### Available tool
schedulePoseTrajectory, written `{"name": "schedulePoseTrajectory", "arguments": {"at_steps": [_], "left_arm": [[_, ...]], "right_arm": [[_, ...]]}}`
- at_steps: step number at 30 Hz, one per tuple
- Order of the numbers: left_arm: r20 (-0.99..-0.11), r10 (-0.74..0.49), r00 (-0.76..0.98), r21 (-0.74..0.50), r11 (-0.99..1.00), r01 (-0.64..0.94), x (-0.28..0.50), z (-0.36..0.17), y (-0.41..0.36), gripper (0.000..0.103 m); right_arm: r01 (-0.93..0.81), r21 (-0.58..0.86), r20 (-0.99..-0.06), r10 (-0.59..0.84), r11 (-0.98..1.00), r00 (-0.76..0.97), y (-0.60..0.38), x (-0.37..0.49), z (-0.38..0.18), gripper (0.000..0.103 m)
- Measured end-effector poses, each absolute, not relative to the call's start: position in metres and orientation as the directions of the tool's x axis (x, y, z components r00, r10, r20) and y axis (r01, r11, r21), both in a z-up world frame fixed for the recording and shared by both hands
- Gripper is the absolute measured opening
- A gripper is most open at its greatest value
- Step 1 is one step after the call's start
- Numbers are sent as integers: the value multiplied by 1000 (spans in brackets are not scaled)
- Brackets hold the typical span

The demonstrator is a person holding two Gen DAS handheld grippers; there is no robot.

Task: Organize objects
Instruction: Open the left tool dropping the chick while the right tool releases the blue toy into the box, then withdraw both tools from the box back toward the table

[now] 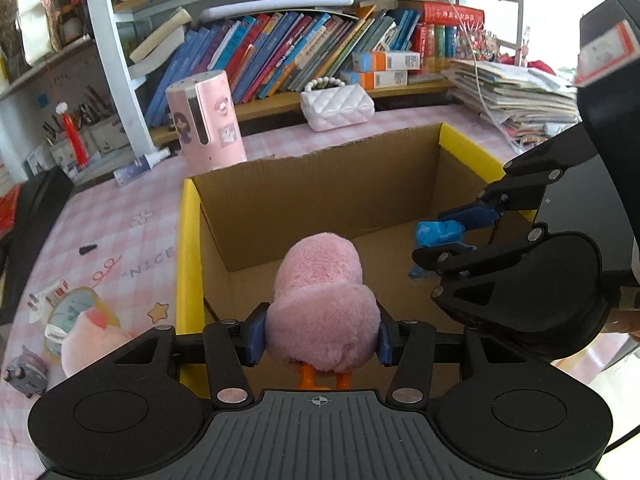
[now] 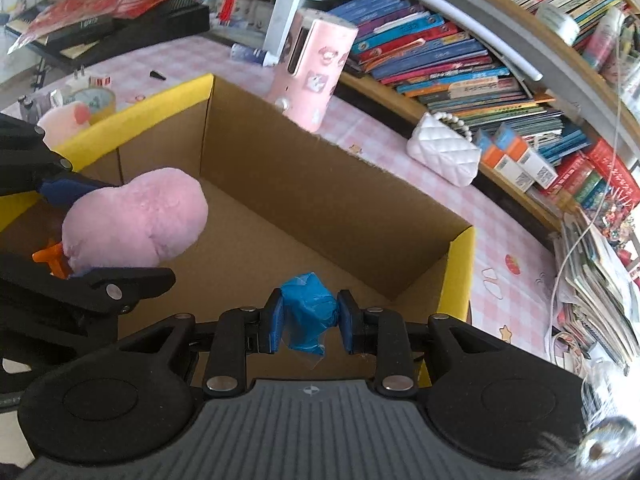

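My left gripper (image 1: 322, 338) is shut on a pink plush toy with orange feet (image 1: 322, 300) and holds it over the near part of an open cardboard box with yellow edges (image 1: 320, 196). My right gripper (image 2: 308, 320) is shut on a crumpled blue plastic wad (image 2: 308, 308), also held over the inside of the box (image 2: 320, 184). In the left wrist view the right gripper (image 1: 444, 236) shows at right with the blue wad (image 1: 436, 232). In the right wrist view the plush (image 2: 136, 220) and left gripper (image 2: 60, 232) show at left.
The box stands on a pink checked tablecloth (image 1: 120, 220). Behind it are a pink cylinder container (image 1: 208, 120), a white quilted purse (image 1: 336, 106) and a bookshelf (image 1: 300, 52). Another pink plush (image 1: 92, 340), tape roll (image 1: 76, 308) and small items lie left. Paper stack (image 1: 516, 96) right.
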State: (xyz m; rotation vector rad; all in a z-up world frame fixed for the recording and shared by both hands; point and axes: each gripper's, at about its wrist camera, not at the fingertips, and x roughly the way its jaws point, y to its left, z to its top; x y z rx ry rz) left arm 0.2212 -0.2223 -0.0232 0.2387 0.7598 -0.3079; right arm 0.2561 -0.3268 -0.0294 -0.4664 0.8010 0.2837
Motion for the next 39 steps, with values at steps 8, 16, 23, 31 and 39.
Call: {"name": "schedulePoseTrajectory", "arguments": {"at_steps": [8, 16, 23, 31, 39], "left_arm": [[-683, -177, 708, 116, 931, 345, 220, -21, -222, 52], [-595, -209, 776, 123, 931, 345, 198, 4, -213, 73], [-517, -260, 816, 96, 929, 357, 164, 30, -196, 78], [-483, -290, 826, 61, 930, 362, 120, 39, -156, 84], [-547, -275, 791, 34, 937, 349, 94, 18, -113, 84]], "right_arm": [[-401, -264, -765, 62, 877, 641, -330, 262, -33, 29], [-339, -218, -735, 74, 915, 673, -341, 254, -16, 38], [-245, -174, -666, 69, 954, 743, -344, 220, 16, 42], [-47, -99, -586, -20, 994, 810, -343, 154, 42, 50], [69, -35, -620, -76, 997, 781, -316, 96, 26, 50]]}}
